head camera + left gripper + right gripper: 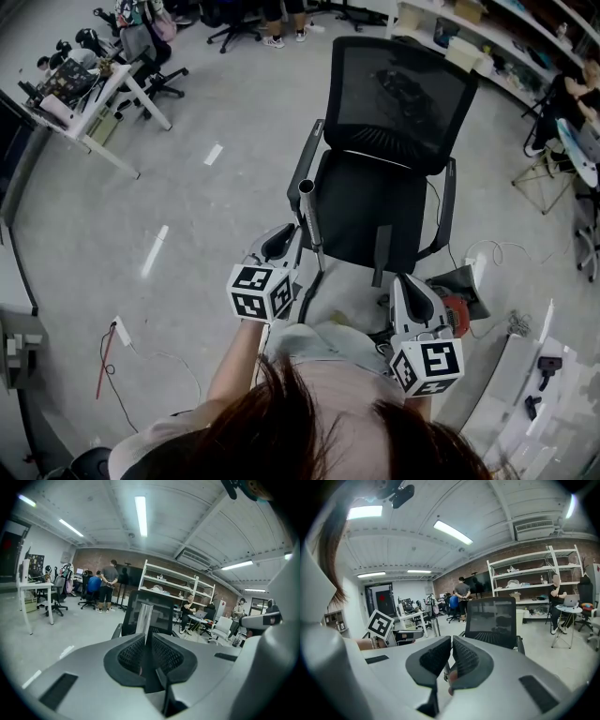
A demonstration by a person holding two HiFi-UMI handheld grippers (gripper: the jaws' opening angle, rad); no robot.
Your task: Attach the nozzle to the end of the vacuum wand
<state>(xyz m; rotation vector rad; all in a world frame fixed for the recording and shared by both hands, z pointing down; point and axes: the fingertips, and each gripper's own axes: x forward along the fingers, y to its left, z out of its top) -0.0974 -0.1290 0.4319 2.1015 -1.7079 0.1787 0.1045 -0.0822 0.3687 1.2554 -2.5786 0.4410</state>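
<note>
The vacuum wand (pixel 310 214), a shiny metal tube, stands upright against the left armrest of a black office chair (pixel 398 103). My left gripper (pixel 283 236) is shut and empty, its tips close beside the wand. In the left gripper view the wand (pixel 146 616) rises just beyond the closed left gripper (pixel 146 637). A long dark grey piece (pixel 380 253), possibly the nozzle, lies across the front of the seat. My right gripper (pixel 405 281) hangs shut at the seat's front right corner. The right gripper (pixel 451 641) holds nothing that I can make out.
A red and black device (pixel 457 309) sits on the floor right of the chair, with white cables (pixel 497 251) nearby. Desks (pixel 84 103) and rolling chairs stand at the far left, shelves (pixel 487 42) at the far right. People are at the back of the room.
</note>
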